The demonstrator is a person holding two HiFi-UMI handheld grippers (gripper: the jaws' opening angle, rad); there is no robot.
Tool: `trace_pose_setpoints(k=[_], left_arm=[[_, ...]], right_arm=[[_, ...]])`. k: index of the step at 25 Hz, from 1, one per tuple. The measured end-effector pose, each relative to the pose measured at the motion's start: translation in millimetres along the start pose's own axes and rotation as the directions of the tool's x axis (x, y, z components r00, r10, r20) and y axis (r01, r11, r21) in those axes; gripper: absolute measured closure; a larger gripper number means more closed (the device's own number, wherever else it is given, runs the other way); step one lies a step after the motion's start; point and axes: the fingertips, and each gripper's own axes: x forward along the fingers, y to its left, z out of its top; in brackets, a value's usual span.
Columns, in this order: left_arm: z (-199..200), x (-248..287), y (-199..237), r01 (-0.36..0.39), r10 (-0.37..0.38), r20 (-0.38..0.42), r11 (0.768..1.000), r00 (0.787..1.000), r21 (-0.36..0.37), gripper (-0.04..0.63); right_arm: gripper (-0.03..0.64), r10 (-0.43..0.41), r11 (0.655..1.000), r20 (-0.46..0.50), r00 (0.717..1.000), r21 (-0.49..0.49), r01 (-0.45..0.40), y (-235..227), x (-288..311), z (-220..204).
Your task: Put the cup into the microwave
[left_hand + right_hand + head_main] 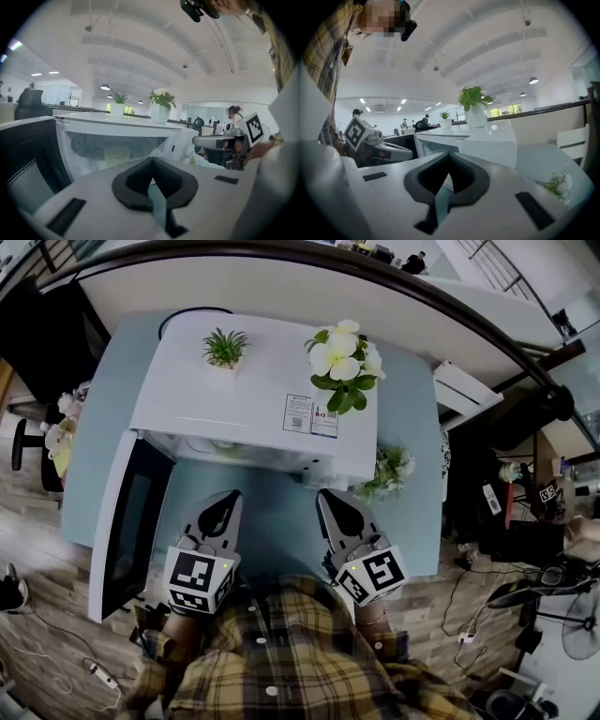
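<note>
Since the door (pixel 131 521) at the far left hangs wide open, the white microwave (pixel 253 399) shows its lit chamber. A pale, translucent cup (pixel 116 157) stands upright on the chamber floor, towards the left side, clear of the walls as far as the left gripper view shows. From overhead only a faint pale shape under the microwave's front edge hints at it.

Just in front of the opening, over the blue tabletop (pixel 277 521), the left hand-held gripper (pixel 229 501) points at the chamber with its jaws pressed together and nothing between them. Only a sliver of tabletop shows past the pads. Beside it and apart from it, the right hand-held gripper (pixel 328 498) is closed on nothing in the same way, aimed at the microwave's right front corner. Neither touches the microwave or the cup.

Further right, a small flowering plant (pixel 389 470) sits on the tabletop by the microwave's corner, out of the way.

Judged from this, the task's one requirement looks met, with the cup inside and released. What could remain is swinging the door shut, which the task does not ask for.
</note>
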Motion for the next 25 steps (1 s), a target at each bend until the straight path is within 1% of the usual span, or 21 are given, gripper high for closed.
trace_pose_setpoints(k=[25], left_arm=[[-0.9, -3.2, 9.4, -0.016, 0.016, 0.004, 1.000, 1.000, -0.007, 0.604]], right_arm=[[0.614, 0.003, 1.000, 0.015, 1.000, 0.005, -0.003, 5.9, 0.8, 3.2]])
